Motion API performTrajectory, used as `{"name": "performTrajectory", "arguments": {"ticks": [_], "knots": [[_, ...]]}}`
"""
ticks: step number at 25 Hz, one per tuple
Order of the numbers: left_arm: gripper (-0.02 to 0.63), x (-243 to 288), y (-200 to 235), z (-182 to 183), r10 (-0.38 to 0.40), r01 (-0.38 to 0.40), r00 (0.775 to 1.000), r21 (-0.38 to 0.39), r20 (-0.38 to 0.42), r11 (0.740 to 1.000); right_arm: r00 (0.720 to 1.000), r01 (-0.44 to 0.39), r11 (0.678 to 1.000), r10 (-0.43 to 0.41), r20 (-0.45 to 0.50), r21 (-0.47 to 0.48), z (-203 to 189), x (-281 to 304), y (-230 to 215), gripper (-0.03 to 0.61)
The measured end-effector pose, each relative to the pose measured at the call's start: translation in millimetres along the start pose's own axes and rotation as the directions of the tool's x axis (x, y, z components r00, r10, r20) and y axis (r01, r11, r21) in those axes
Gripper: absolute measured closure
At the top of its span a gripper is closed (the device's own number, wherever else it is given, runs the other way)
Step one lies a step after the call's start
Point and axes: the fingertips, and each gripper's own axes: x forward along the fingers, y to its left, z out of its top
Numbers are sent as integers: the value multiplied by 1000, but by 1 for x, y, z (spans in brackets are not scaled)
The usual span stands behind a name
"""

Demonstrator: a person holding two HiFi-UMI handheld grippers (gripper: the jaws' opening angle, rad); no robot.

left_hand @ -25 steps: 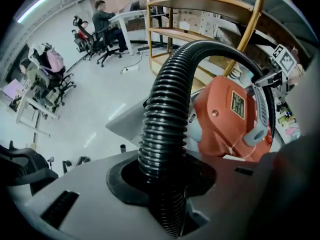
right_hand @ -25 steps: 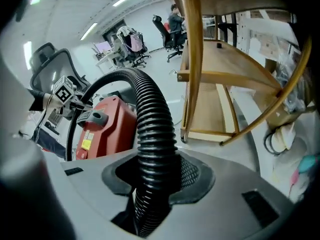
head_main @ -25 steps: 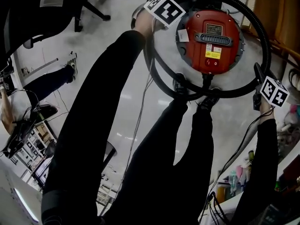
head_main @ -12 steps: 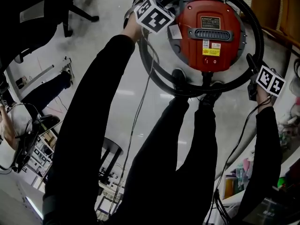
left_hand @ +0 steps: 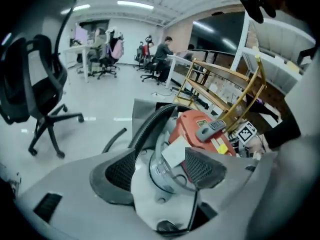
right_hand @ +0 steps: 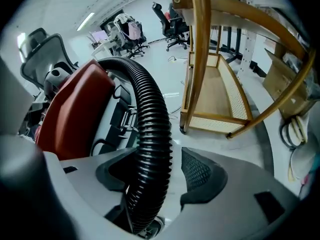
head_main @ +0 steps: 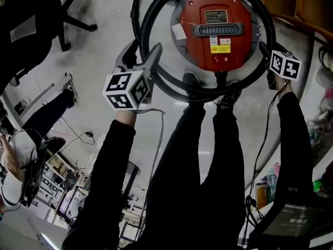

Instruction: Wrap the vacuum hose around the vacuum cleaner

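The black ribbed vacuum hose (right_hand: 150, 129) rings the red round vacuum cleaner (head_main: 216, 30) on the floor. The right gripper (right_hand: 160, 174), jaws just opening, loosely straddles it, apparently settling the coil. The left gripper (head_main: 141, 56), likewise just opened, hovers empty.

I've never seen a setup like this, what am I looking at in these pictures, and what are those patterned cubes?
A person stands over a red vacuum cleaner on the floor, holding a two-jaw gripper in each hand; the patterned cubes are parts of those grippers. One picture comes from a head camera looking down; the other two from cameras riding on each gripper, looking along its jaws. The black hose loops around the vacuum. On the left gripper the jaws have just been opening, with nothing between them. On the right gripper they have just been opening too; the hose runs between them, unclamped.
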Motion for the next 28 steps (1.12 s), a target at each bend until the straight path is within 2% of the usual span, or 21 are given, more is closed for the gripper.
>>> {"name": "performTrajectory", "arguments": {"ticks": [2, 6, 12, 19, 24, 26, 28], "knots": [[295, -19, -11, -34, -3, 2, 999, -38, -34, 999, 1000, -3, 1000, 3, 9, -12, 7, -3, 7, 314], [295, -30, -37, -78, -18, 18, 996, -4, -91, 1000, 1000, -4, 997, 6, 26, -71, 7, -27, 8, 305], [295, -56, -56, -86, -10, 6, 996, -48, -90, 999, 998, -17, 993, 24, 62, -120, 13, -68, 26, 305], [295, -88, -85, -98, -26, 18, 991, -55, -134, 998, 997, 11, 997, -6, 74, -73, -1, -111, 23, 305], [295, -101, -103, -120, -26, 15, 991, -84, -134, 996, 996, -7, 999, 12, 92, -52, -25, -120, 30, 305], [295, -98, -116, -133, -56, 42, 989, -97, -139, 994, 993, -30, 998, 35, 110, -51, -40, -141, 40, 305], [295, -96, -119, -144, -77, 60, 988, -120, -136, 991, 986, -85, 991, 98, 134, -102, -47, -158, 74, 305]]}}
